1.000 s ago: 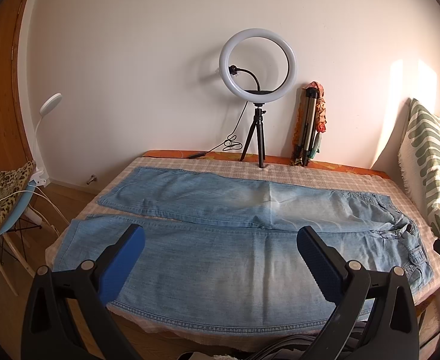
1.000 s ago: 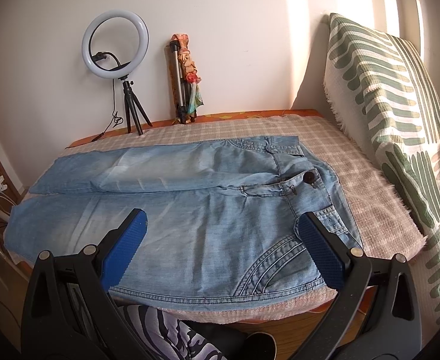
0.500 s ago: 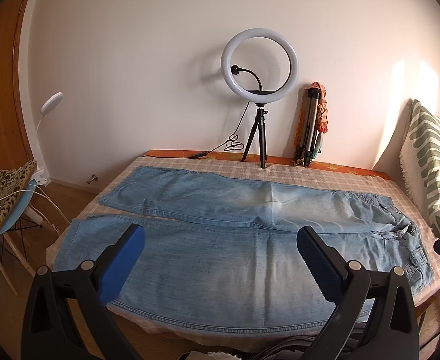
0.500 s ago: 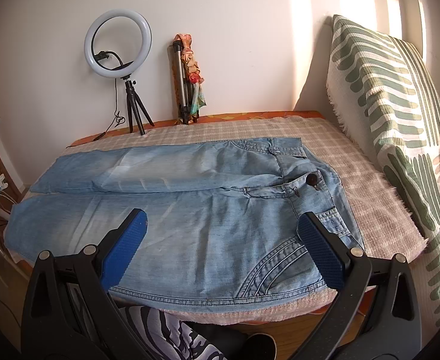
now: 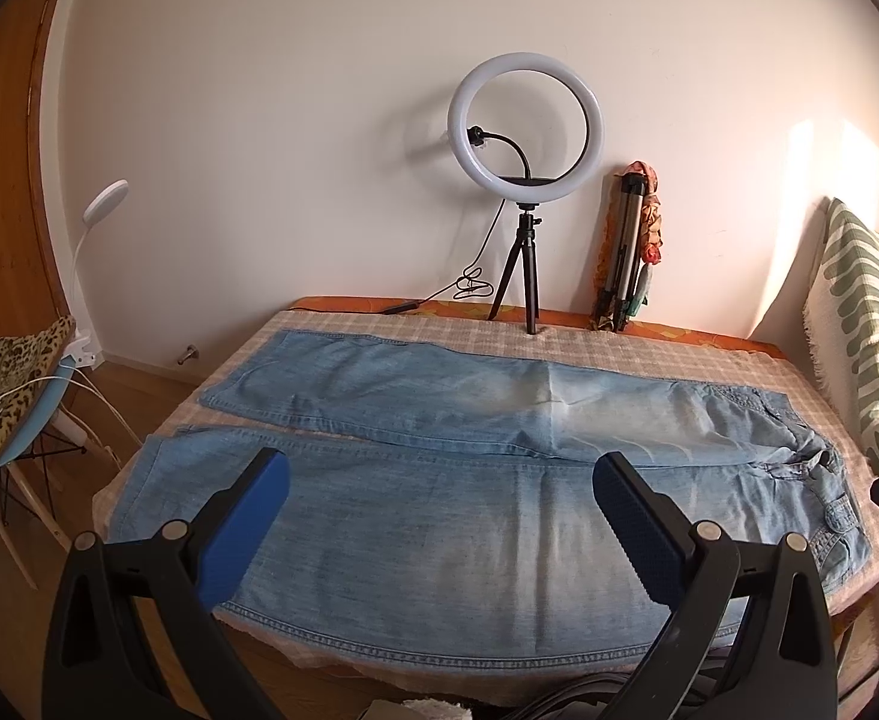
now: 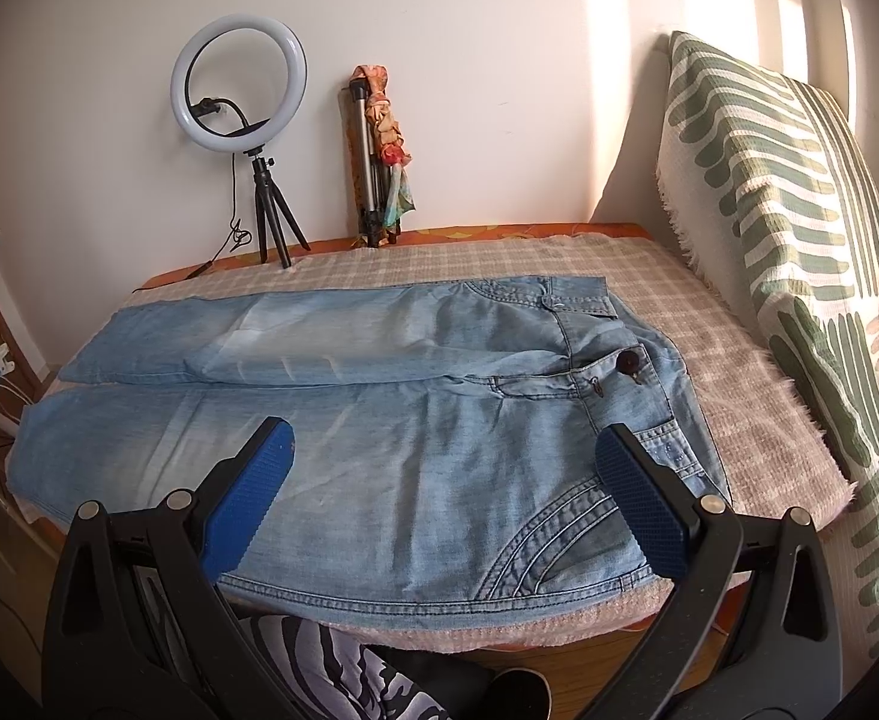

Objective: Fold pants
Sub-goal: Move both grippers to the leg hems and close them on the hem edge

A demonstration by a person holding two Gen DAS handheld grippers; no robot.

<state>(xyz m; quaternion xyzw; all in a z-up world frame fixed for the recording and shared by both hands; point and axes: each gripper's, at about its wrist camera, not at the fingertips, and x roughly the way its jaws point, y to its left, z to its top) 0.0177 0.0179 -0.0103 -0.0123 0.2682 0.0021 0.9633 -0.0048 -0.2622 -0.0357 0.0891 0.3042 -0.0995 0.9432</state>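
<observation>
Light blue denim pants (image 5: pixel 469 492) lie flat and spread on the checked cloth of the table (image 5: pixel 649 354), legs to the left, waist to the right. In the right wrist view the pants (image 6: pixel 391 420) show the waistband with a dark button (image 6: pixel 628 363) and a stitched pocket. My left gripper (image 5: pixel 439 516) is open and empty, held above the near leg. My right gripper (image 6: pixel 445 492) is open and empty, held above the hip and pocket area near the front edge.
A ring light on a tripod (image 5: pixel 526 180) and a folded tripod (image 5: pixel 625 252) stand at the back by the wall. A green-striped cushion (image 6: pixel 799 252) leans at the right. A blue chair with leopard fabric (image 5: pixel 7 384) stands at the left.
Both views have shifted slightly; the left gripper has drawn a little back and up from the pants. Both grippers stay open and the pants have not moved.
</observation>
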